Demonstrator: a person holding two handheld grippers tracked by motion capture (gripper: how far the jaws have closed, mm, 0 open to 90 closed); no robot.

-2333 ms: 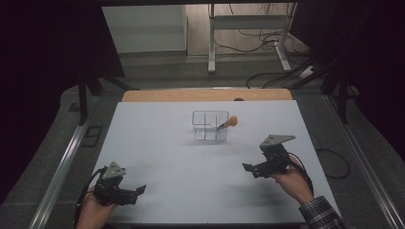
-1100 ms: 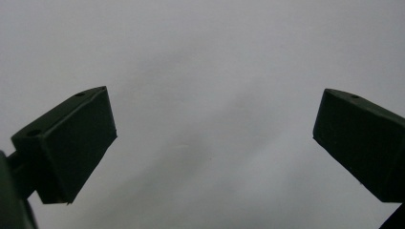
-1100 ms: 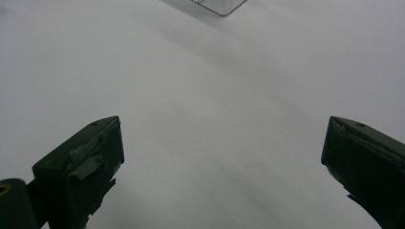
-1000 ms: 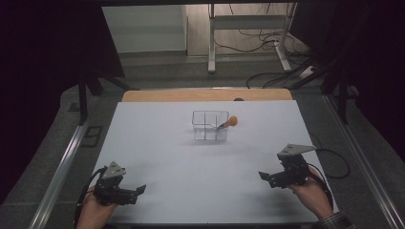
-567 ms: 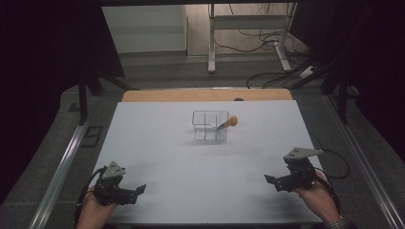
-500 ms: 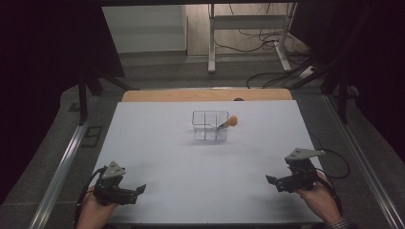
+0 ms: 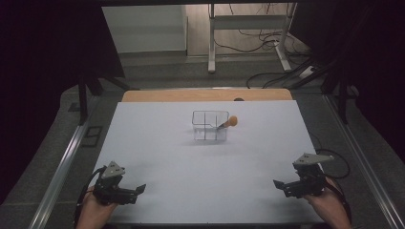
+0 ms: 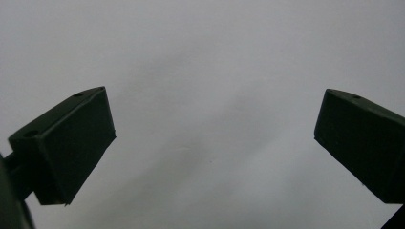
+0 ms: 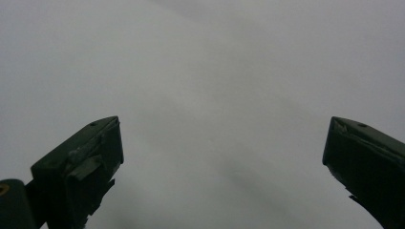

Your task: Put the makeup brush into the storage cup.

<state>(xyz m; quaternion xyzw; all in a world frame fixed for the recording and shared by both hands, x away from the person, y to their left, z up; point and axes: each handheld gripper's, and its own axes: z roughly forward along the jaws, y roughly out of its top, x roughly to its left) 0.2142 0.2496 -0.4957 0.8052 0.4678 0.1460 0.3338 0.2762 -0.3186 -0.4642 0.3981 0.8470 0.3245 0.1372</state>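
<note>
Mid-table: clear divided box [image 7: 209, 125] holds orange-tipped tool [image 7: 228, 122]; both claws wide, empty.

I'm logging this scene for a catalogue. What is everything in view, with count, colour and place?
Organizer box: one, clear, four compartments, centre of table.
Orange-headed utensil: one, dark handle, leaning out of the box's right side.
Table mat: one, white, covering the table.
Table edge: one, wooden, along the far side.
Desk frame: one, white, on the floor beyond.
Left tool: one, black, near left corner, jaws open, nothing between them.
Right tool: one, black, near right corner, jaws open, nothing between them.
Hands: two, gripping the tools at the bottom edge.
</note>
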